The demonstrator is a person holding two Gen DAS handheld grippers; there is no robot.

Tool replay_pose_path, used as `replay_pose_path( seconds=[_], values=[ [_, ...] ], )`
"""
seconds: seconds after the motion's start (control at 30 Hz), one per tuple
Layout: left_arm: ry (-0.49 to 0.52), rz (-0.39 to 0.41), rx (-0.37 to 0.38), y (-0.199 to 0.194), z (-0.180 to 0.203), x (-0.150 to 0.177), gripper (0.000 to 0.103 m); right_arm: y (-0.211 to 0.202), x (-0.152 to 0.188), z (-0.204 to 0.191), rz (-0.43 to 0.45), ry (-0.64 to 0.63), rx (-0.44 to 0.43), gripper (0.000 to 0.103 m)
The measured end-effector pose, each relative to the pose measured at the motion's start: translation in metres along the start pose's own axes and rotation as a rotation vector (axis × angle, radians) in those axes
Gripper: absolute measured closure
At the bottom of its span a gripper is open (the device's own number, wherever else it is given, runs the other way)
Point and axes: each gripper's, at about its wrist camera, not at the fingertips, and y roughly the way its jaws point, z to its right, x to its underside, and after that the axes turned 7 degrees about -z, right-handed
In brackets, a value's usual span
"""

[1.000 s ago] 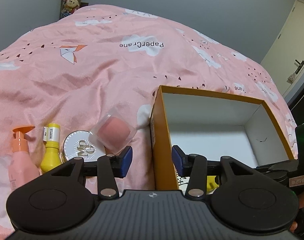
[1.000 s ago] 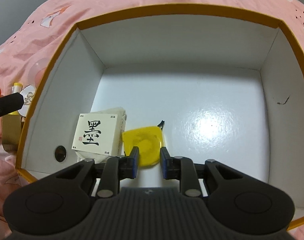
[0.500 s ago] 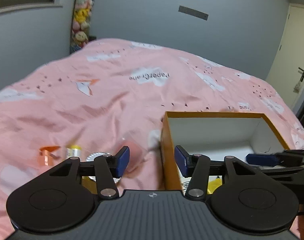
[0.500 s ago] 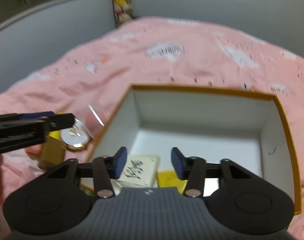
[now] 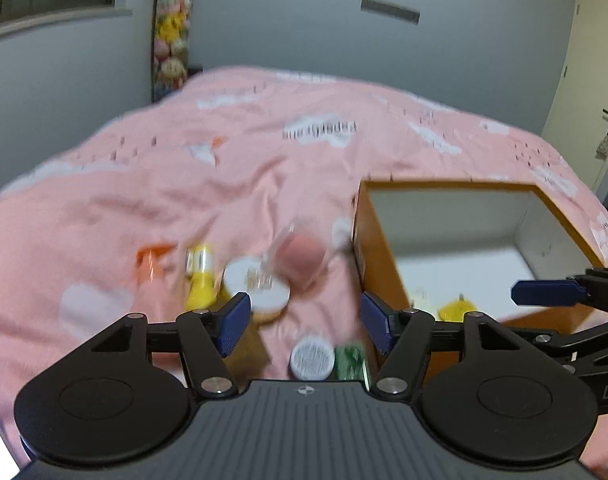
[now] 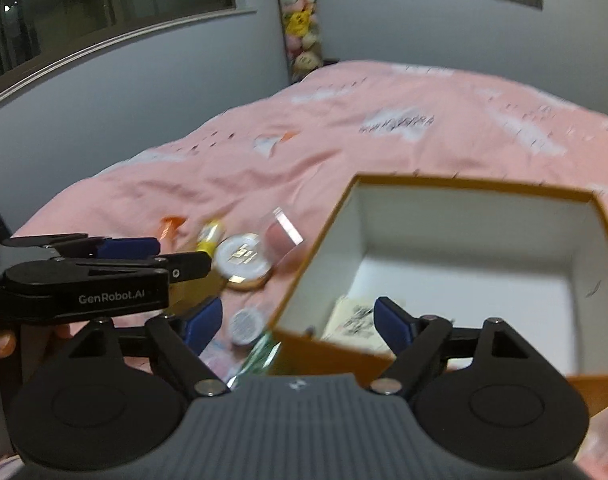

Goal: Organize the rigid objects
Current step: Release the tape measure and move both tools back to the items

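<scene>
i have both jaws spreading right now: the left hand-held gripper [image 5: 305, 322] is opening over the bed with nothing pinched, only loose items showing through the gap, and the right hand-held gripper [image 6: 298, 320] is opening too, empty, straddling the near corner of the box [image 6: 475, 186].

nearest, just under my left fingers, one small white-capped jar [image 5: 311, 358] beside one green item [image 5: 349, 360], too blurred to name. the jar should be light and hard, with a smooth cap that could slip, so i would close across its round sides. to the left, behind my left pad, sits one tan block [image 5: 246, 346], mostly hidden.

a little farther ahead of the left hand-held gripper: one round white compact [image 5: 258, 286], flat and rigid, likely best taken across its rim; one clear case with a pink puff [image 5: 300, 258], stiff shell, probably light and slick, so i would grip flat faces, not corners; one yellow bottle [image 5: 202, 280] and one orange-capped bottle [image 5: 154, 264], both light plastic by my guess, best held at the body.

inside the box, just beyond my right fingers, one cream carton with black lettering [image 6: 353, 318], and from the left view one yellow piece [image 5: 457, 308] beside it.

beyond everything, the pink bedspread [image 5: 264, 152], soft enough that things may tip when nudged.
</scene>
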Motion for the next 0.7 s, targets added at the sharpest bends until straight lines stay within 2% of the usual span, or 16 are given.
replay_pose_path(
  seconds=[0.17,0.3,0.37,0.43,0.47,0.5,0.7],
  values=[
    [-0.048,-0.112,0.056,-0.005,-0.026,0.014,0.03,0.006,0.008,-0.017,-0.051,-0.049,-0.026,0.021],
    [-0.105,-0.213,0.093,-0.003,-0.043,0.026,0.03,0.021,0.014,-0.026,-0.13,-0.068,-0.044,0.023],
    [-0.109,-0.25,0.095,0.0,-0.045,0.031,0.031,0.031,0.017,-0.029,-0.174,-0.067,-0.049,0.029],
    [-0.095,-0.269,0.089,0.005,-0.044,0.035,0.031,0.043,0.019,-0.028,-0.227,-0.049,-0.069,0.042],
    [-0.088,-0.279,0.086,0.007,-0.043,0.037,0.031,0.048,0.021,-0.027,-0.247,-0.038,-0.078,0.045],
    [-0.09,-0.289,0.083,0.01,-0.043,0.038,0.035,0.055,0.022,-0.026,-0.272,-0.023,-0.084,0.05],
    [-0.132,-0.328,0.086,0.024,-0.047,0.039,0.041,0.087,0.025,-0.02,-0.356,0.022,-0.061,0.05]
  ],
)
